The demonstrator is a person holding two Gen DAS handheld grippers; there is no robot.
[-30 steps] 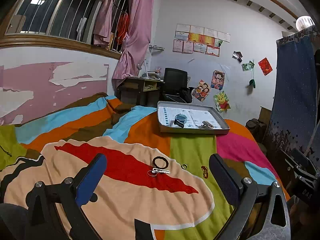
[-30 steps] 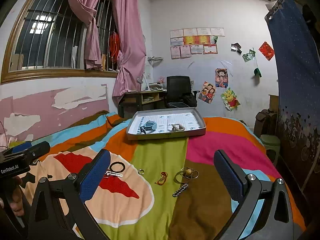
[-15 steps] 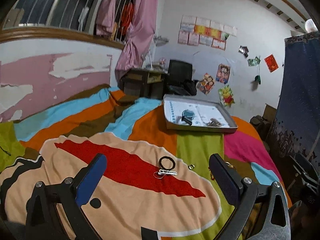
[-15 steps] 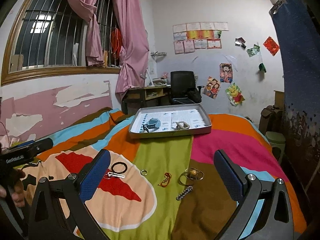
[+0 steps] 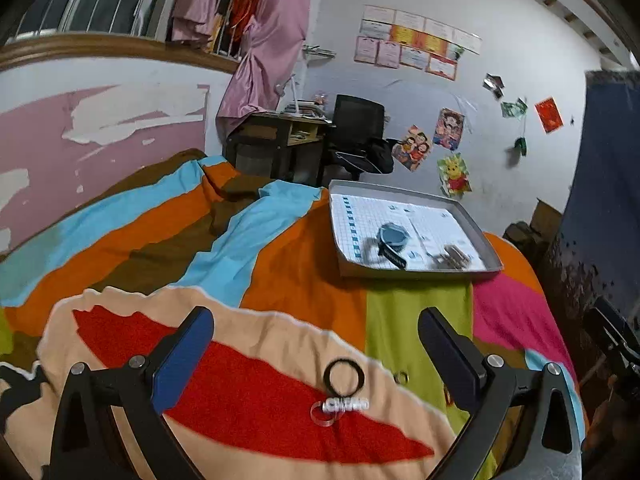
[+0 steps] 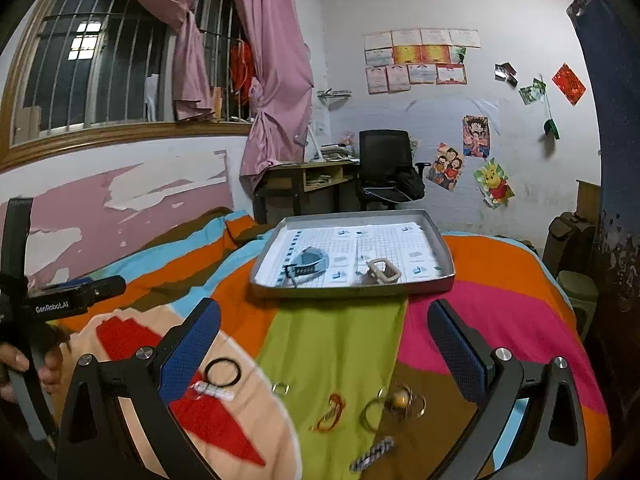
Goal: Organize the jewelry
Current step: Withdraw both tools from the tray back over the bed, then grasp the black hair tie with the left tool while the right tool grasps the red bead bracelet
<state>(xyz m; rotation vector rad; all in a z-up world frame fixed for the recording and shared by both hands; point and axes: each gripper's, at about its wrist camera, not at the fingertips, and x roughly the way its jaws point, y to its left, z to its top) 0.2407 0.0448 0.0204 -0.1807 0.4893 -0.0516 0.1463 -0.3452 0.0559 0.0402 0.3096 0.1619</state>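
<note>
The left gripper hangs with its jaws spread wide and nothing between them, low over the bed. Framed between its fingers lie a black ring and, touching it on the near side, a clear beaded clip; a small metal ring sits just to the right.

The right gripper is likewise wide open and empty. Ahead of it on the bedspread lie an orange loop, a pair of hoops with a yellow bead and a silver chain piece, near one another but apart.

Further back, the grey tray rests on the bed and holds a blue-grey watch and a beige strap piece.

Likely risks: the bedspread is soft, so the fingers may press small pieces into the fabric or pinch cloth with them. The black ring and the clip touch, so closing on one may drag the other. The tray could tilt on the bedding.

Count: two grippers, one tray, two items in it, six loose pieces on the bed.
</note>
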